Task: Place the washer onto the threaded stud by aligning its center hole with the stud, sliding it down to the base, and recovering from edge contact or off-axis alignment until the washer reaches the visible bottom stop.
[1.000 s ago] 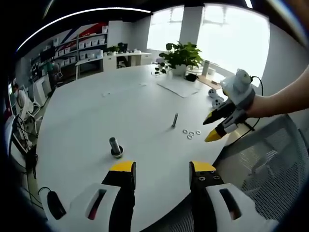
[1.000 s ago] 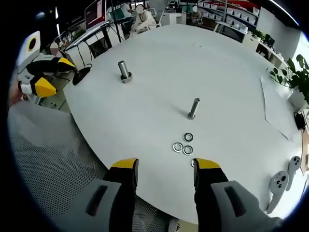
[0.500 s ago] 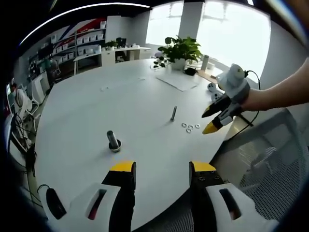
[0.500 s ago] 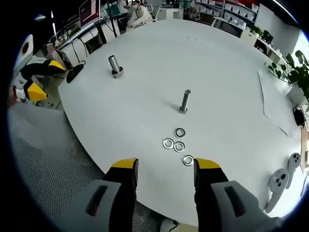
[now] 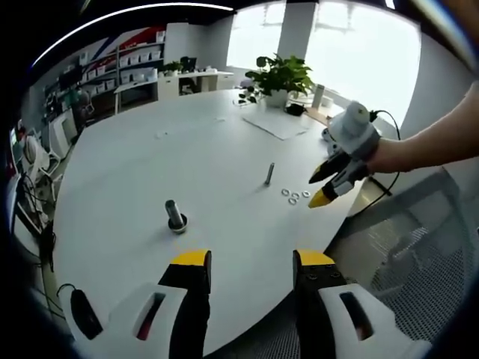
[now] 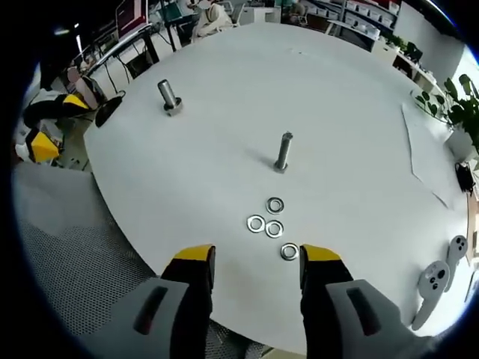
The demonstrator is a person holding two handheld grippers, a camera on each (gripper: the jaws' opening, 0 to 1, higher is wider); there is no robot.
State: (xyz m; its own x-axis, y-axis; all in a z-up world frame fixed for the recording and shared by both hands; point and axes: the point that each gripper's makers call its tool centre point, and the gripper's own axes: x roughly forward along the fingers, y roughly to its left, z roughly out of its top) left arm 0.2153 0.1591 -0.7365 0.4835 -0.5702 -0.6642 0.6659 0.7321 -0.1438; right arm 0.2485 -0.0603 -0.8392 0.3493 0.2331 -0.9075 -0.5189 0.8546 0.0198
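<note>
In the left gripper view, the left claw [image 5: 251, 269] is standing wide apart and holding nothing, low over the near edge of the white bench [image 5: 150, 172]. The slim threaded stud [image 5: 269, 174] is standing upright well ahead of it, toward the right, and the washers [image 5: 294, 197] are lying flat just beside the stud's foot, on the side of the right claw [image 5: 322, 187]. That claw is coming in from the right, with its yellow tips parted and hanging close over the washers, so the right one is clearly the nearer. A thicker, shorter bolt [image 5: 176, 217] is standing apart, ahead and to the left. The washers are too small here to count, and their holes are hard to make out.

In the right gripper view, the right claw [image 6: 251, 258] is also wide and holding nothing. Four washers are lying on the bench [image 6: 359, 112]: the nearest washer [image 6: 290, 252] is sitting just ahead of the right jaw tip, touching or almost touching it in the picture, and the other three washers [image 6: 267, 218] are grouped a little further on. The threaded stud [image 6: 283, 152] is rising beyond them, nearly straight ahead, its long axis upright. I judge the coming grasp needs a small shift right. The stud's base stop is too small to see. The left claw [image 6: 37, 127] is showing at the far left edge, partly cut off.
</note>
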